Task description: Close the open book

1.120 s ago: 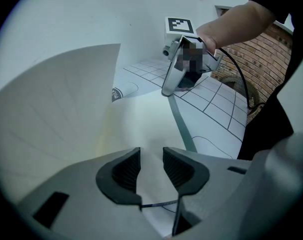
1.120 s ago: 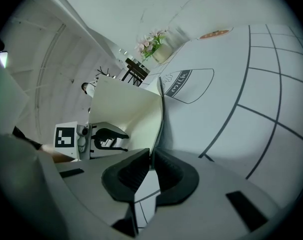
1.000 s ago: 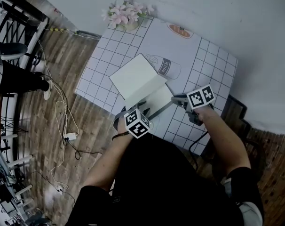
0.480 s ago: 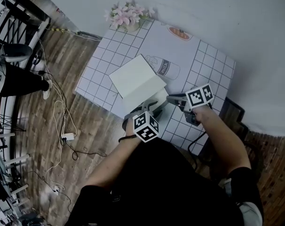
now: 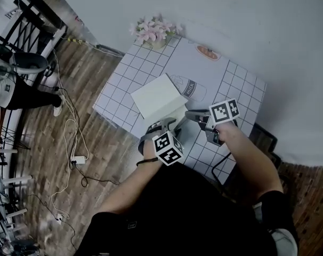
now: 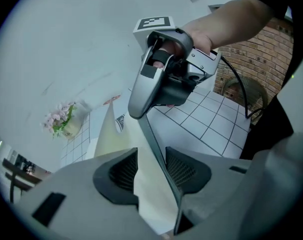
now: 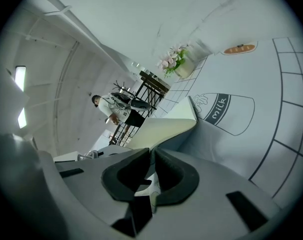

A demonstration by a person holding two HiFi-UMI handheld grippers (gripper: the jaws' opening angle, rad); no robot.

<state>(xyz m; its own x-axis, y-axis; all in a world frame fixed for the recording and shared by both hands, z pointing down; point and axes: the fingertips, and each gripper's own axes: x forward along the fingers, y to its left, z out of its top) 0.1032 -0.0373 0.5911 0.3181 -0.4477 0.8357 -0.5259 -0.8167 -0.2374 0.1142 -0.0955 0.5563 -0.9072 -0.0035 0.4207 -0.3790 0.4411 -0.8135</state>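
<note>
The open book (image 5: 157,94) lies on the checked tablecloth, pale pages up. My right gripper (image 5: 189,114) is shut on the edge of the book's right-hand cover (image 6: 159,159) and holds it tilted up off the table. The left gripper view shows that thin grey cover running down from the right gripper (image 6: 137,113) between my left gripper's (image 6: 151,171) pads. The left jaws have just been opening and stand apart, the cover between them but not pinched. In the right gripper view the right gripper (image 7: 152,176) nips a thin pale edge, the curved pages (image 7: 166,126) beyond it.
The table (image 5: 231,84) carries a pot of pink flowers (image 5: 153,31) at its far corner and a milk-bottle print (image 7: 226,109) beside the book. A chair (image 5: 260,135) stands at the right of the table. Cables and a power strip (image 5: 76,159) lie on the wooden floor. A person (image 5: 17,92) stands at the left.
Both grippers have risen. The right one has lifted the cover's edge, so the book's right half stands steeper. The left jaws have spread wider.
</note>
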